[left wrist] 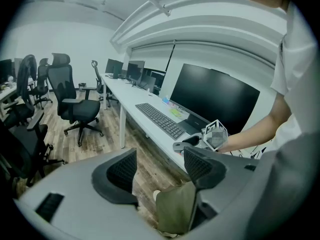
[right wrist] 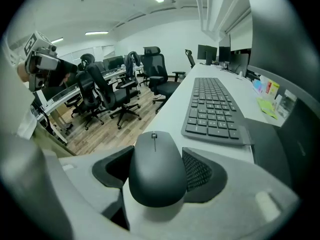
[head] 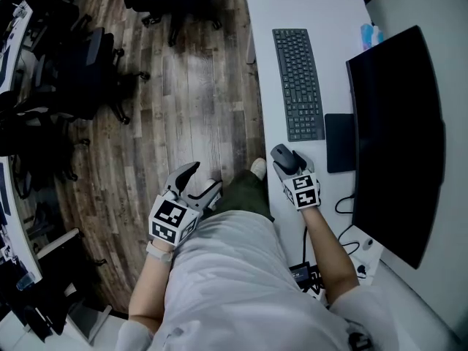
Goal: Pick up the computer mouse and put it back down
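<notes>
The dark grey computer mouse (right wrist: pixel 156 170) lies on the white desk (right wrist: pixel 175 109) between the jaws of my right gripper (right wrist: pixel 157 171). The jaws stand wide, one pad close on each side of the mouse, and its shadow falls on the desk right under it. In the head view the mouse (head: pixel 282 156) sits just ahead of the right gripper (head: pixel 291 168), below the keyboard. My left gripper (head: pixel 197 183) hangs off the desk over the wooden floor, beside the person's leg. It is open with nothing between its jaws (left wrist: pixel 160 166).
A black keyboard (head: pixel 298 83) lies ahead of the mouse, and a large black monitor (head: pixel 395 134) stands to the right. Cables (head: pixel 344 203) trail near the monitor foot. Office chairs (head: pixel 80 72) stand on the floor to the left.
</notes>
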Action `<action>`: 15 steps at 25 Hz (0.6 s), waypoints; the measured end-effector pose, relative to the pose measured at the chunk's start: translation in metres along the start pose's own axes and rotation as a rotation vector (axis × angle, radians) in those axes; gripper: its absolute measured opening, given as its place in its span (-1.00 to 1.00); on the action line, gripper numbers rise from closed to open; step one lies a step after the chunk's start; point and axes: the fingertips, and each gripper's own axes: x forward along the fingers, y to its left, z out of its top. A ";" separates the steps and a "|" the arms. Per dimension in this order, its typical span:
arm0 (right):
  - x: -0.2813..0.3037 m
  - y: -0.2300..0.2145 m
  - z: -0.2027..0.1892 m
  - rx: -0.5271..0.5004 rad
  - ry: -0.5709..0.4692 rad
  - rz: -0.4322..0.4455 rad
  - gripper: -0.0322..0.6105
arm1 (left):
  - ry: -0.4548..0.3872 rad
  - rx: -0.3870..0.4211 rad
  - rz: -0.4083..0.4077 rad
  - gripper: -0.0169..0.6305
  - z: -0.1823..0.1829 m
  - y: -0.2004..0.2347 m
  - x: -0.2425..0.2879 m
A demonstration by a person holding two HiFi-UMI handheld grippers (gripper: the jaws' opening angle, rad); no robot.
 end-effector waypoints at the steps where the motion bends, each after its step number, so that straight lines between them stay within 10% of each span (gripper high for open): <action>1: 0.002 -0.001 0.000 -0.005 0.004 0.001 0.03 | 0.000 -0.005 0.004 -0.04 0.000 0.001 0.000; 15: 0.012 -0.002 0.003 -0.017 0.022 -0.008 0.03 | -0.011 -0.022 0.017 -0.04 -0.002 0.004 -0.003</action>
